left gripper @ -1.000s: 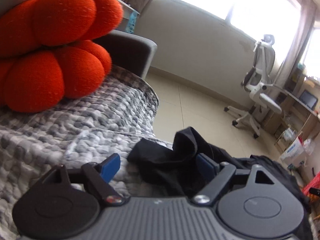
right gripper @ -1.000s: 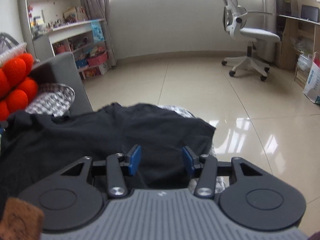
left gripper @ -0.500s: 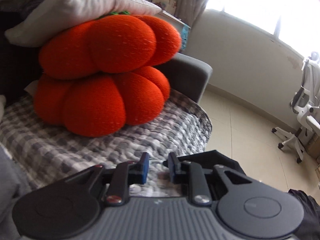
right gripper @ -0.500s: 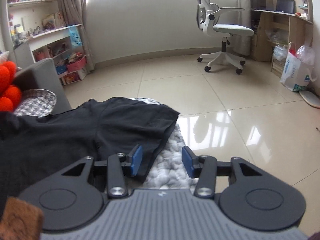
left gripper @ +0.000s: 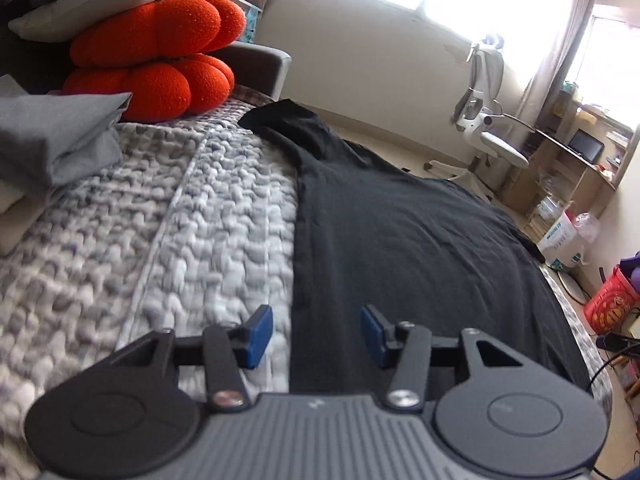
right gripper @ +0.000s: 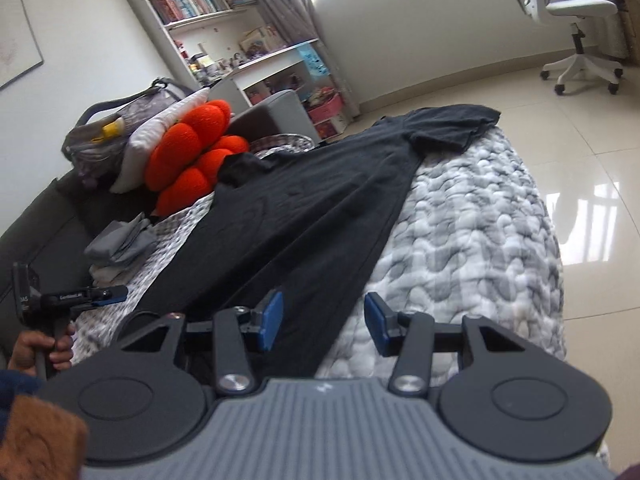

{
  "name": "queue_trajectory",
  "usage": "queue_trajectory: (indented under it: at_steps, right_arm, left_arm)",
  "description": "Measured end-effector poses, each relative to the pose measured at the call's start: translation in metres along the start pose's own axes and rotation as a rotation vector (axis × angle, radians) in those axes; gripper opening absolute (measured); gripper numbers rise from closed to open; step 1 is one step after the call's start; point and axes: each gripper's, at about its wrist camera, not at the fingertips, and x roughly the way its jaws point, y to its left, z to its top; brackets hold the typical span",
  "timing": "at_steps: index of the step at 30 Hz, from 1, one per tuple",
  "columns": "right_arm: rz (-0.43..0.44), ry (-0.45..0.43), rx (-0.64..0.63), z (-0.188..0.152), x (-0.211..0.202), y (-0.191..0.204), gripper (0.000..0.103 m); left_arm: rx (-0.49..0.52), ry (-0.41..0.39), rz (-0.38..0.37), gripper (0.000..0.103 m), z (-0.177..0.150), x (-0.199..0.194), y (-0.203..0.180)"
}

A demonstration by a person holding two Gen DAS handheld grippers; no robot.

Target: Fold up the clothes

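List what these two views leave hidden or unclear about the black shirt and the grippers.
- Black shirt near hem: both views, covered by each hand-held gripper's body.
- Far sleeve: left wrist view, cut off by the bed edge.
- Left hand-held gripper jaws: right wrist view, edge-on and small; gap unreadable.
- Grey folded pile: garment type unclear.

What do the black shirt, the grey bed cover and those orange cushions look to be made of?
The black shirt looks like thin matte jersey, probably cotton: it lies limp with soft creases. The grey bed cover seems a quilted, puffy fabric with a pebbly stitched surface. The orange cushions look like stuffed knit or fleecy fabric, fuzzy and speckled; the exact fibre cannot be told.
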Motion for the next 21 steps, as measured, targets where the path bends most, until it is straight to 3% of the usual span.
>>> queue_trajectory:
  at_steps: [7,14,17,18,20,21]
  right_arm:
    - [0.031,0.105,-0.143,-0.044,-0.008,0.04,0.049]
    - [0.035,0.211,-0.113,-0.085,0.025,0.055,0.049]
    - [-0.047,0.219,-0.153,-0.088,0.036,0.065,0.034]
    - [-0.058,0.211,-0.151,-0.088,0.032,0.065,0.003]
    - [-0.075,0.182,-0.116,-0.084,0.018,0.057,0.005]
    - [-0.086,0.167,-0.101,-0.082,0.009,0.054,0.005]
  left_arm:
    - [-0.047,0.005,-0.012,0.05,-0.054,-0.035,0.005]
    - [-0.101,0.056,-0.034,0.051,-0.085,-0.034,0.007]
    - [-0.043,0.049,-0.003,0.052,-0.091,-0.03,-0.003]
    - [-0.02,0.043,0.01,0.051,-0.092,-0.029,-0.007]
    - [-0.038,0.048,0.011,0.026,-0.092,-0.032,-0.003]
    - [-0.063,0.059,0.002,0.007,-0.092,-0.034,0.001]
